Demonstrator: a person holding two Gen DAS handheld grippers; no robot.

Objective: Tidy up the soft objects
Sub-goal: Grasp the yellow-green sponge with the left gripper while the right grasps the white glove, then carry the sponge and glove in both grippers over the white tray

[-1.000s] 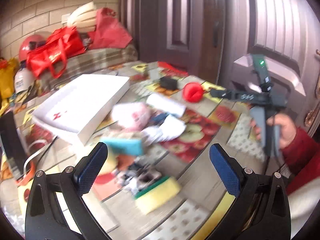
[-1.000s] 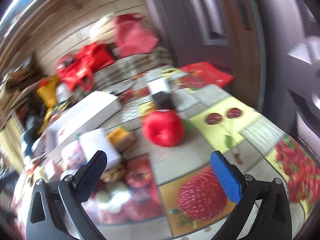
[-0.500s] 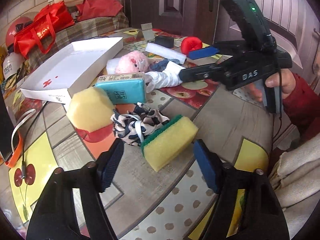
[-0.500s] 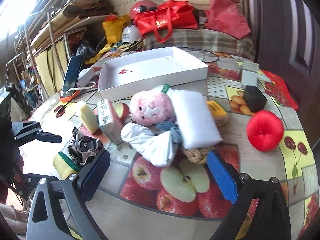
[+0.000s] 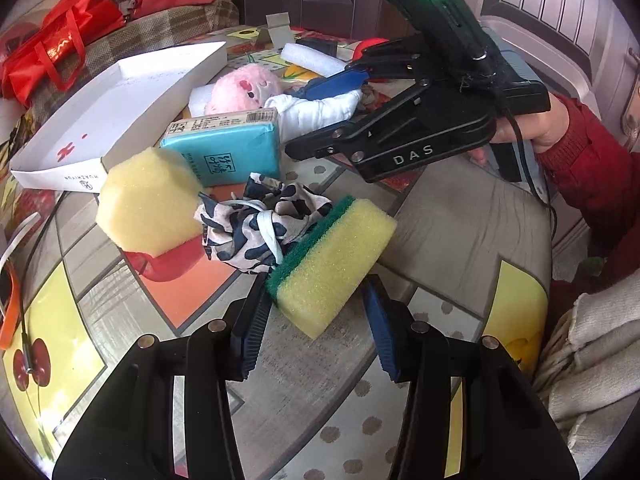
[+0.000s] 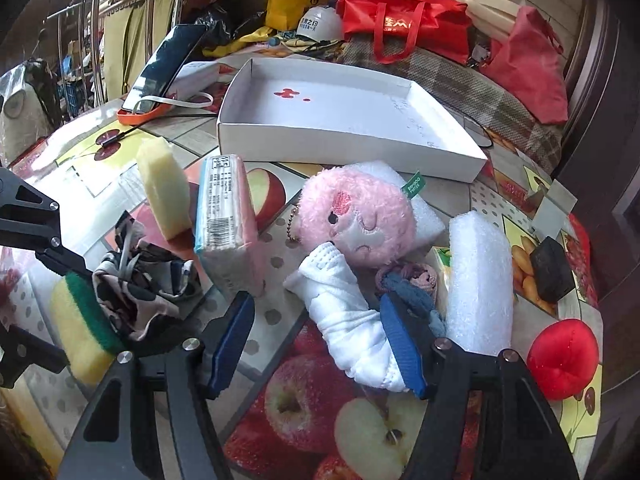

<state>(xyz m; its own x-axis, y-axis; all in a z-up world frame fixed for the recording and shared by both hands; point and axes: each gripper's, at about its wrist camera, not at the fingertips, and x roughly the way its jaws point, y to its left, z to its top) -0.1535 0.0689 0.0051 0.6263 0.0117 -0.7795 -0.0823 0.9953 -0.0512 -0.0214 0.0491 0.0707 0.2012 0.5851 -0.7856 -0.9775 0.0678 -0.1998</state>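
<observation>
- Since the earlier frames: both grippers lowered toward the clutter on the table; jaws of both just closing from a wide spread.
- Left gripper: jaws narrowed but not clamped. Straddling the yellow-and-green scouring sponge, which lies between the pads with no visible squeeze.
- Scouring sponge: flat on the table, inward of the edge beside the red sleeve, green face touching the spotted cloth.
- Right gripper: jaws partly closed, not gripping. One pad against the rolled white cloth, the other well clear of it.
- Rolled white cloth: near the middle of the table, one end touching the pink plush toy, just beside the white foam block.
- Blue tissue pack: standing on edge between the pale yellow sponge and the plush toy.
- White cardboard tray: toward the far edge of the table, nothing inside but red marks.
- Red plush ball: apart from the pile, close to the table's right edge in the right wrist view.
</observation>
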